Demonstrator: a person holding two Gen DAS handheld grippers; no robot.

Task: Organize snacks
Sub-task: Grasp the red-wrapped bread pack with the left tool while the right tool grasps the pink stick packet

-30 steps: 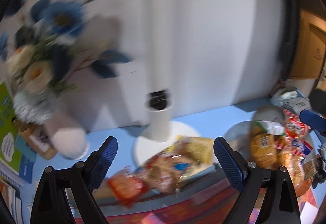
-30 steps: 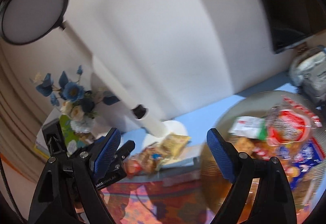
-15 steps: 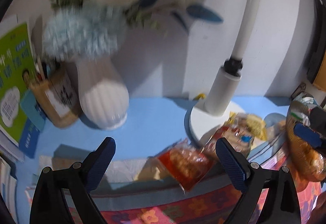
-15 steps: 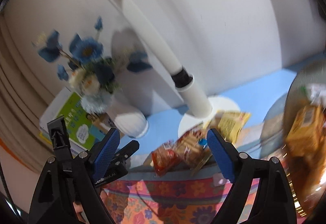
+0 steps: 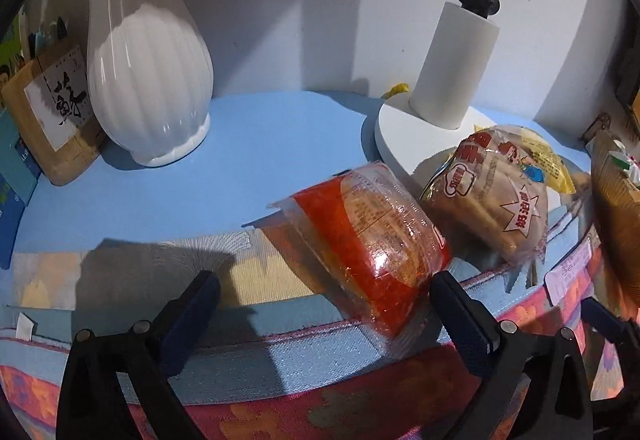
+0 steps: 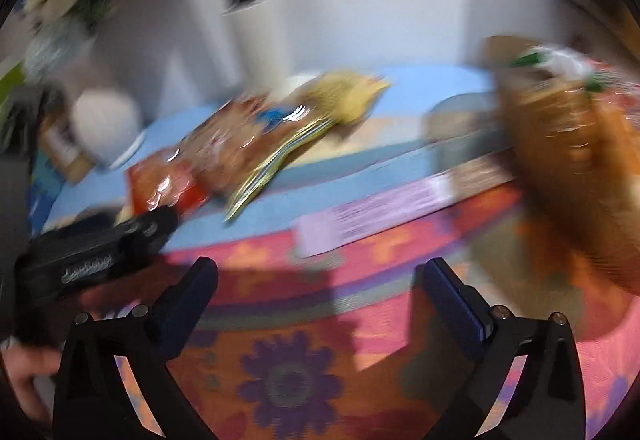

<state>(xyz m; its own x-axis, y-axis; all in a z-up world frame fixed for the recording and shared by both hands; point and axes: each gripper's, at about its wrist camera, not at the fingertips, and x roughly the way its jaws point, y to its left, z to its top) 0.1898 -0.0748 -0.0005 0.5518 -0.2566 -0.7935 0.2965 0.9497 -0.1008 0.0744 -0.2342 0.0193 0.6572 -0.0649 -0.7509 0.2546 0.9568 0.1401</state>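
Biggest worry here was the white vase (image 5: 148, 80). It stood tall and narrow-necked on the blue table (image 5: 240, 144), back and to the left of the red snack pack (image 5: 360, 240), and the left tongs (image 5: 324, 308) were working right in front of it, so a sloppy sideways swing could have tipped it. I'd also have watched the red snack pack itself: it hung partly over the table edge, so a nudge instead of a clean pinch might have sent it off.

The left tongs had just been opening and stood as wide as they go, holding nothing, with the red pack's near end between the fingers but not pressed. The right tongs (image 6: 316, 304) had just been opening too, spread wide and empty over the flowered cloth (image 6: 288, 380), well short of the snacks. That view was badly blurred, which made me think a rushed grab could miss.

Counts, biggest first:
- one vase
- one lamp base (image 5: 424, 136), right of the vase
- one basket (image 5: 616, 224) of snacks, far right of the vase
- three loose snack packs: red, a brown bread pack (image 5: 500, 192) touching it, and a yellow pack (image 5: 548, 160) behind that
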